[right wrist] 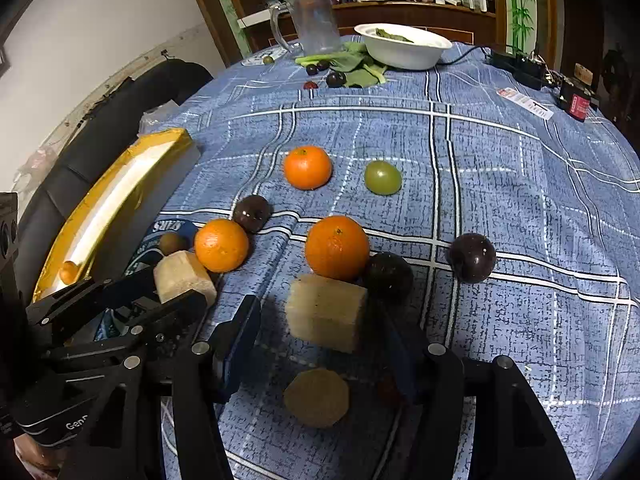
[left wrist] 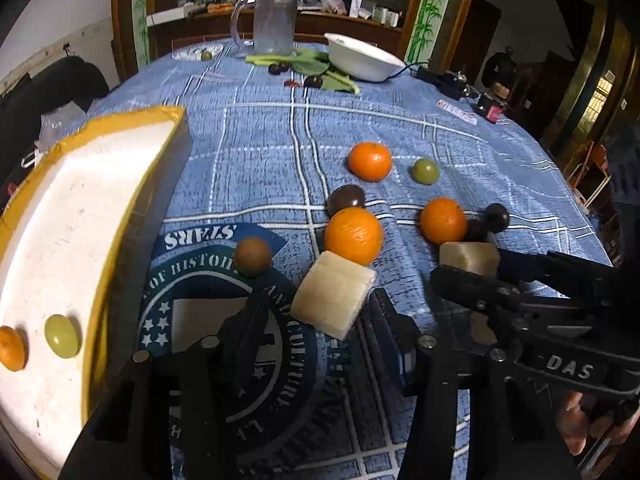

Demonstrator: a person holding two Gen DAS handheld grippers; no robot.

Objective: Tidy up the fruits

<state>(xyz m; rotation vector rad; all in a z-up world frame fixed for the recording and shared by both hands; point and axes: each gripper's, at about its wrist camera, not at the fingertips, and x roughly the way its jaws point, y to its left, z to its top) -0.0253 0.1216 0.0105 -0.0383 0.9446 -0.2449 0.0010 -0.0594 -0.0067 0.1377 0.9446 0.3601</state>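
Blue plaid tablecloth (right wrist: 500,168) covers the whole table. White foam tray (left wrist: 60,240) with yellow taped rim sits at the left edge; in the left wrist view it holds 1 green grape (left wrist: 62,336) and 1 small orange fruit (left wrist: 11,348). White bowl (right wrist: 404,46) and clear pitcher (right wrist: 316,24) stand at the far end, well apart from the fruit.

Left gripper (left wrist: 280,304): jaws part open, nothing between the pads. Its right pad (left wrist: 332,294) sits just below the near-left orange (left wrist: 354,240), contact cannot be confirmed. A brown round fruit (left wrist: 252,256) lies just left of it.

Right gripper (right wrist: 316,320): jaws moderately open, empty. Its foam pad (right wrist: 326,312) sits right below the centre orange (right wrist: 337,247), touching or nearly so. A dark plum (right wrist: 388,278) lies against that orange's right side; a 2nd dark plum (right wrist: 472,258) is further right.

Loose on the cloth: far orange (right wrist: 308,167), green grape beside it (right wrist: 383,177), another dark plum (right wrist: 252,213) behind the left orange.
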